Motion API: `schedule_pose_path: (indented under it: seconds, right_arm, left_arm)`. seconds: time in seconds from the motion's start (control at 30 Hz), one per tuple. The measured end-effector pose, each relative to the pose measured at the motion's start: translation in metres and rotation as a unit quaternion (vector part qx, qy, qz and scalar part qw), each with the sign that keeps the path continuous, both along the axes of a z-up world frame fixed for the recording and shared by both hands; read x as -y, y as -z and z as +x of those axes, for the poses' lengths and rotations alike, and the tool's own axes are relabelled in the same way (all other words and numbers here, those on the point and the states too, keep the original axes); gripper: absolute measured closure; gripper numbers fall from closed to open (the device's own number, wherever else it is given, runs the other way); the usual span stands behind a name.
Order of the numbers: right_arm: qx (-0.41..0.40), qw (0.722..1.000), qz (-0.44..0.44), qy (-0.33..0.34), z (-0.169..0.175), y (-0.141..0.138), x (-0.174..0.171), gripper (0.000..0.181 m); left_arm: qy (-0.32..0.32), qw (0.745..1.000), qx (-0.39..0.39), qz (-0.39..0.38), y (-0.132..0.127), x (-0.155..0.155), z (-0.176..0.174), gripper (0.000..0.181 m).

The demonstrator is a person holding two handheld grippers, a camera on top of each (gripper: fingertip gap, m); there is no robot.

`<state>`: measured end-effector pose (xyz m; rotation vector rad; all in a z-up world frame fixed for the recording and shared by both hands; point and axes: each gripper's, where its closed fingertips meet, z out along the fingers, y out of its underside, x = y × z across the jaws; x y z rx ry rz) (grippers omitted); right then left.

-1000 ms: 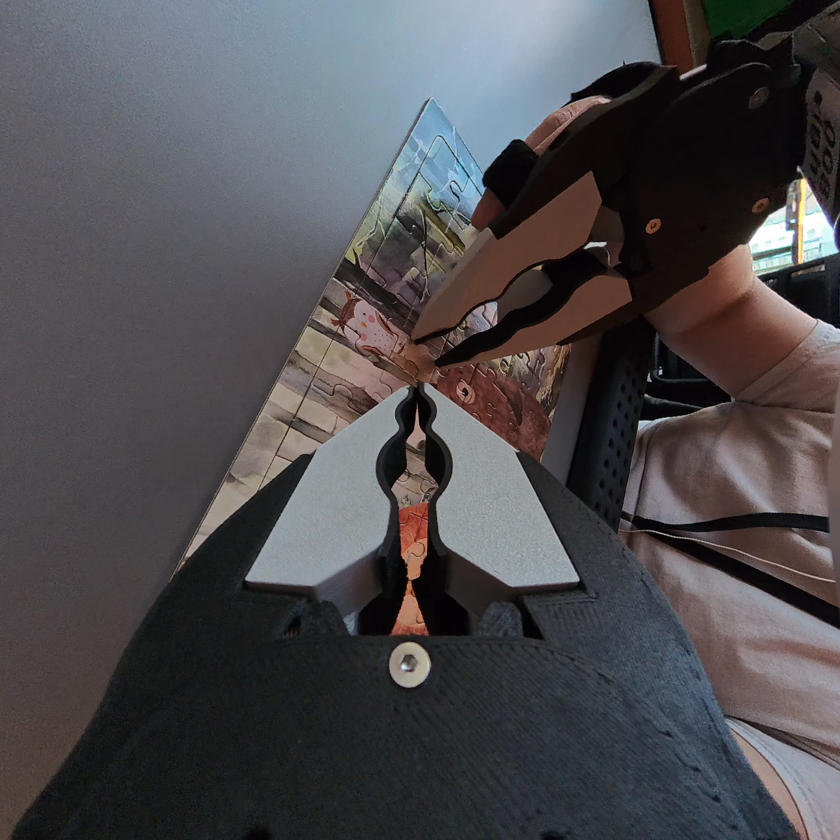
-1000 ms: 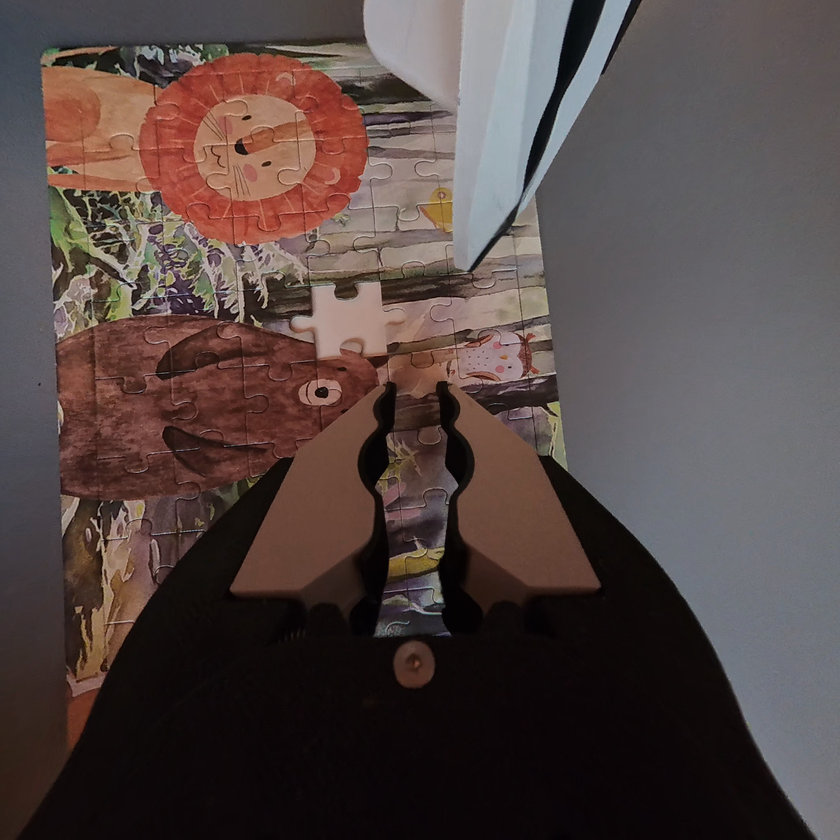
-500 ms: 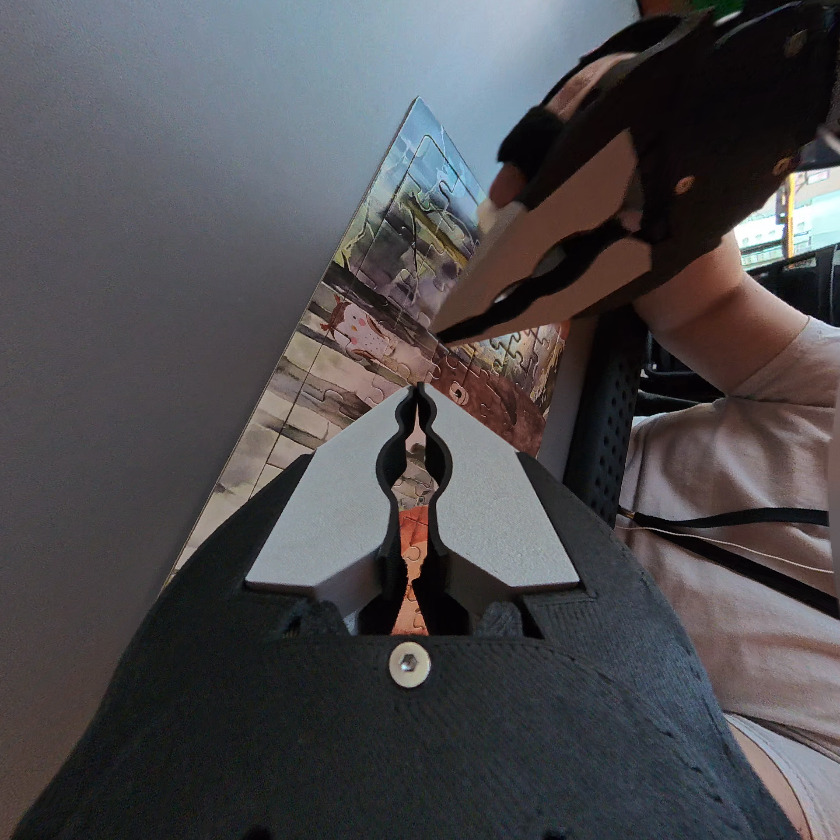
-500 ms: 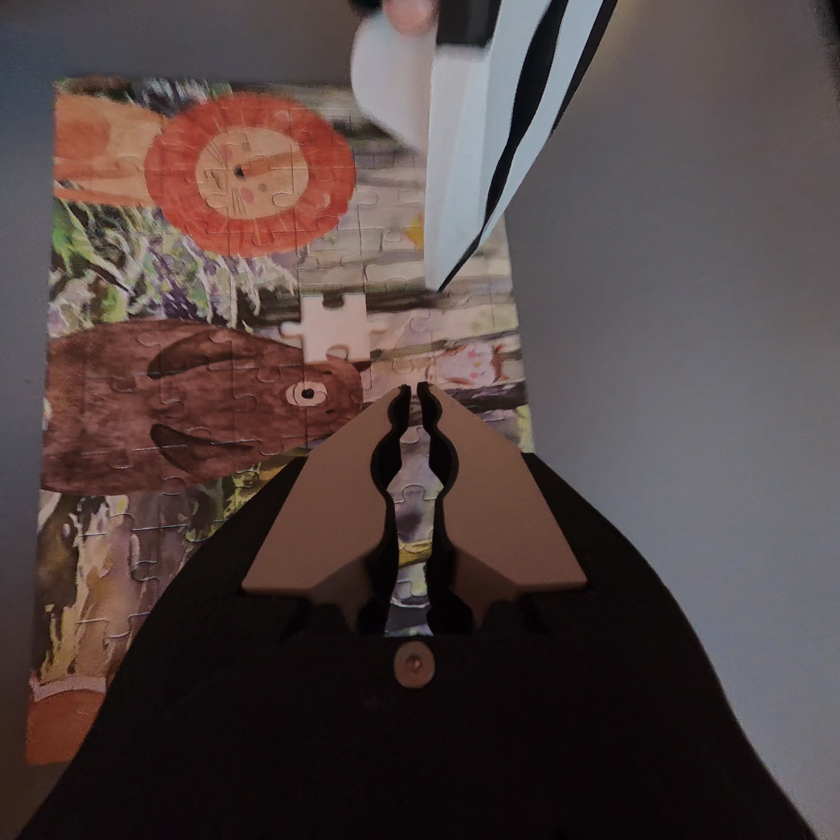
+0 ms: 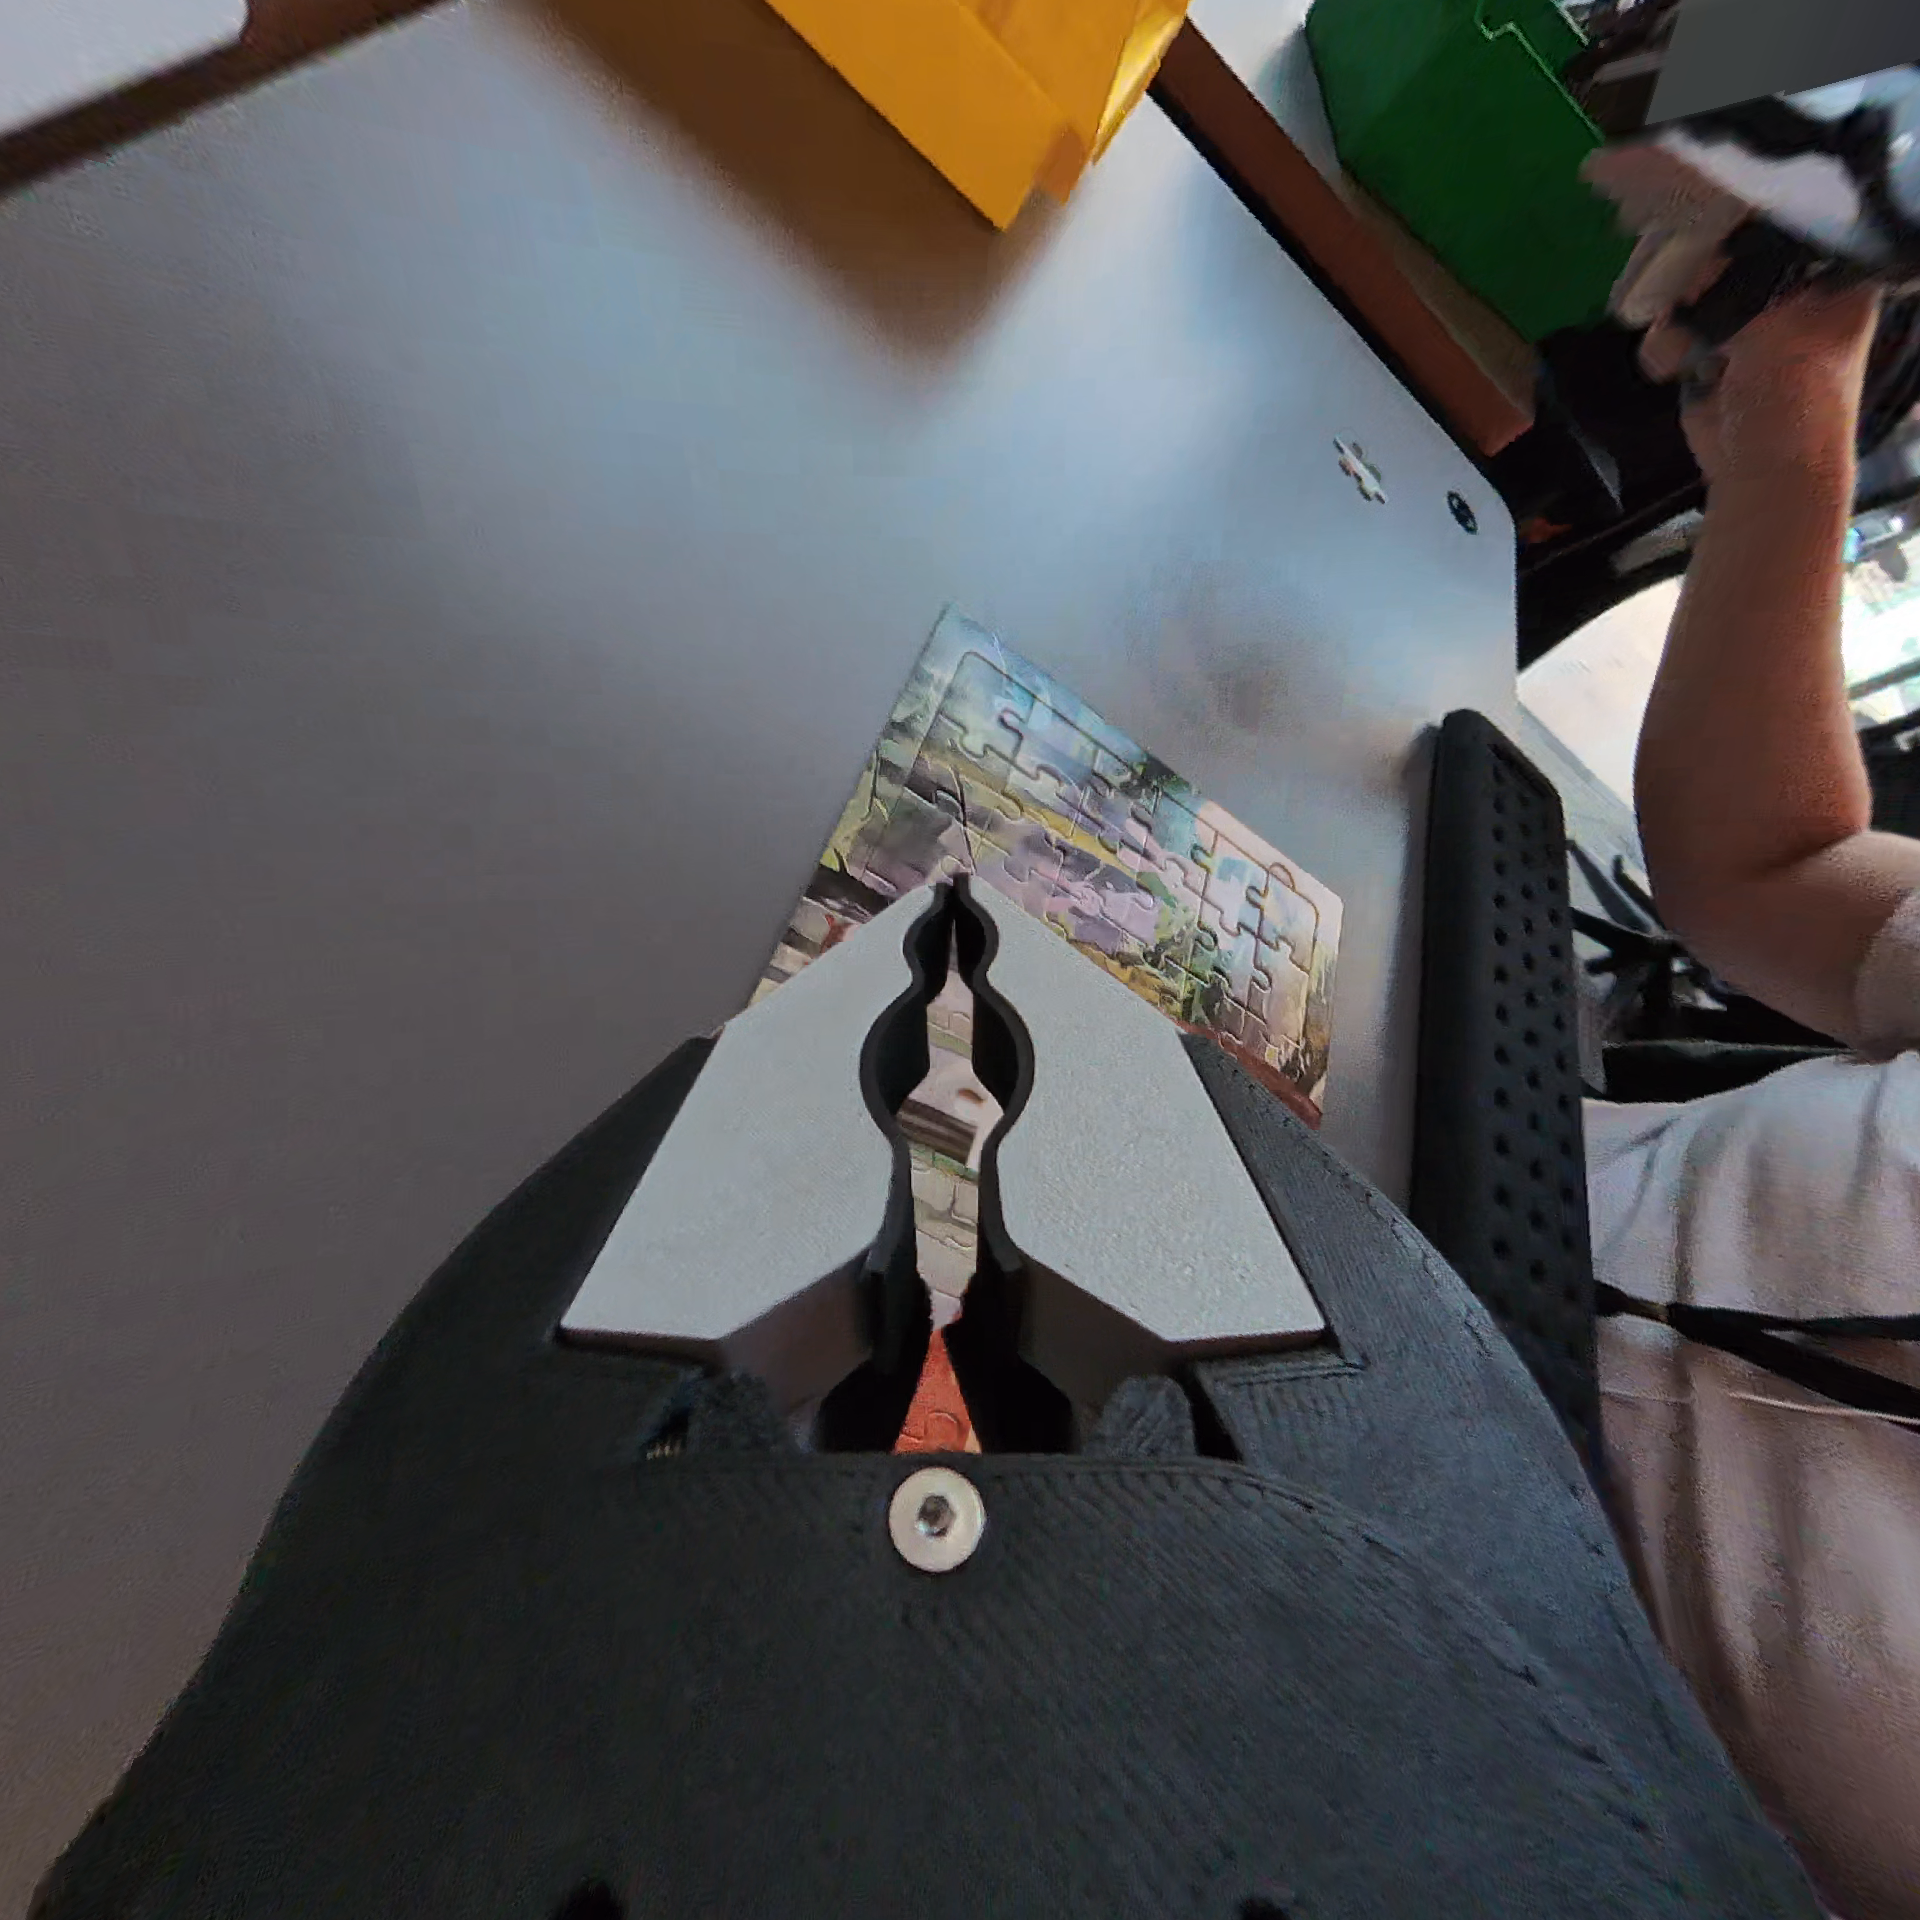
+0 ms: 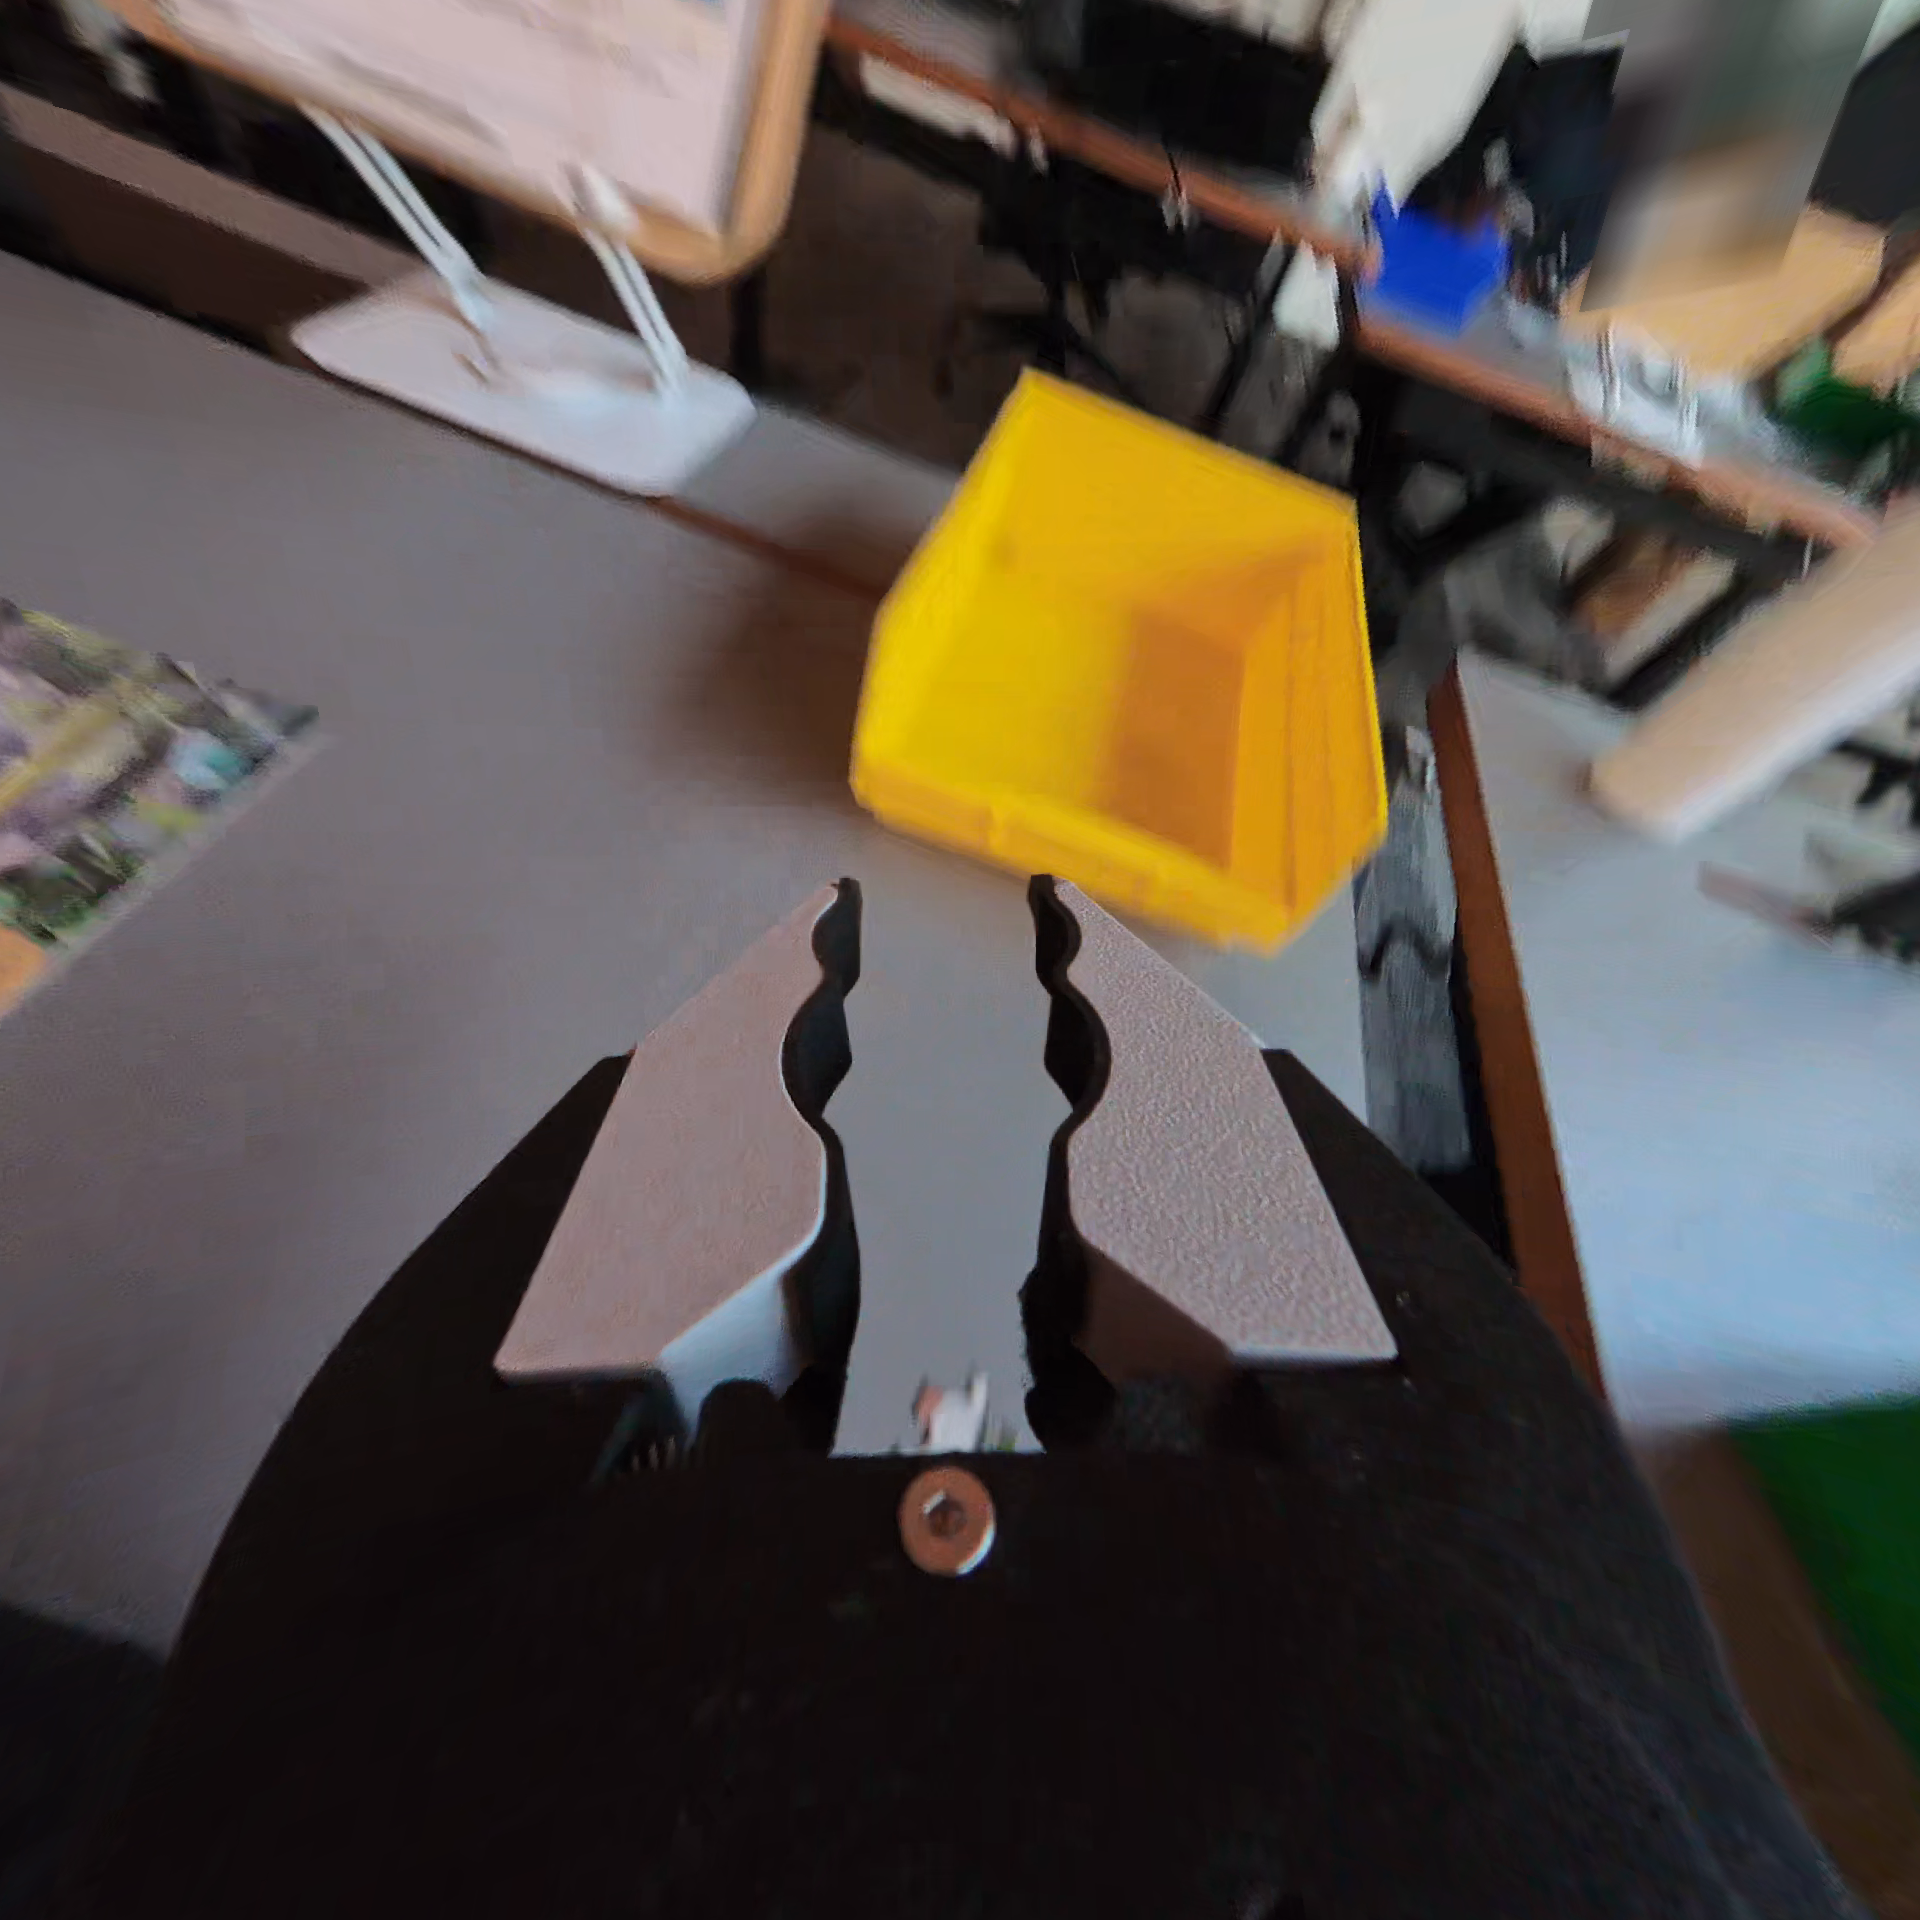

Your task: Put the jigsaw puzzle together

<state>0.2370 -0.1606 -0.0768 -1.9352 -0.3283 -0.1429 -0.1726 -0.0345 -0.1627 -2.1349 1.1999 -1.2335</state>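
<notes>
The colourful jigsaw puzzle (image 5: pixel 1101 852) lies flat on the grey table, partly hidden under my left gripper (image 5: pixel 958 888), which is shut and empty just above it. A loose pale puzzle piece (image 5: pixel 1359 470) lies on the table near its far right corner. In the right wrist view the puzzle's corner (image 6: pixel 94 769) shows blurred at the left edge. My right gripper (image 6: pixel 943 896) is open and empty, raised above the table and facing the yellow bin. It also shows blurred at the top right of the left wrist view (image 5: pixel 1766 208), lifted high.
A yellow bin (image 6: pixel 1122 686) stands on the table ahead of the right gripper. A green bin (image 5: pixel 1455 145) sits at the far right edge. A black perforated chair back (image 5: pixel 1496 997) stands beside the table. A person's arm (image 5: pixel 1756 665) is at the right. The gap from one gripper's tips to the other's is roughly 45 centimetres.
My right gripper has lifted away from the puzzle, swung right toward the yellow bin and opened. My left gripper has pulled back and higher, still shut.
</notes>
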Motion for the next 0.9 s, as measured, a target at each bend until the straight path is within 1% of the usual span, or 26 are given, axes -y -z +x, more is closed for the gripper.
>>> schedule_pose_path:
  seconds: [0.07,0.13,0.17,0.23,0.3,0.4,0.5,0.63,0.77,0.9]
  right_arm:
    - [-0.032,0.998,-0.041,0.041,0.032,0.052,0.024,0.144]
    - [-0.070,0.991,-0.087,0.078,0.053,0.097,0.046,0.132]
    - [-0.089,0.987,-0.097,0.095,0.059,0.111,0.055,0.130]
    - [-0.123,0.980,-0.103,0.117,0.063,0.128,0.067,0.128]
    - [-0.129,0.978,-0.103,0.130,0.065,0.136,0.075,0.127]
    - [-0.114,0.975,-0.127,0.142,0.065,0.151,0.084,0.127]
    - [-0.105,0.973,-0.149,0.142,0.061,0.165,0.088,0.127]
    - [-0.115,0.973,-0.150,0.136,0.056,0.164,0.086,0.147]
    - [-0.130,0.971,-0.152,0.134,0.056,0.164,0.085,0.148]
    - [-0.128,0.972,-0.151,0.124,0.051,0.164,0.082,0.149]
  left_arm:
    - [-0.009,0.999,0.022,0.026,-0.012,-0.003,0.002,0.181]
    - [-0.011,0.999,0.043,0.030,-0.021,-0.002,0.003,0.181]
    - [-0.011,0.998,0.048,0.026,-0.024,-0.001,0.003,0.181]
    - [-0.013,0.999,0.047,0.019,-0.023,-0.001,0.002,0.181]
    - [-0.015,0.999,0.044,0.015,-0.020,-0.001,0.001,0.181]
    - [-0.011,0.999,0.043,0.003,-0.017,0.001,0.003,0.181]
    - [-0.010,0.999,0.039,0.003,-0.016,0.001,0.003,0.181]
    - [-0.009,0.999,0.037,0.003,-0.016,0.002,0.003,0.181]
    - [-0.011,0.999,0.038,0.001,-0.017,0.002,0.002,0.181]
    - [-0.008,0.999,0.049,-0.002,-0.022,0.003,0.002,0.181]
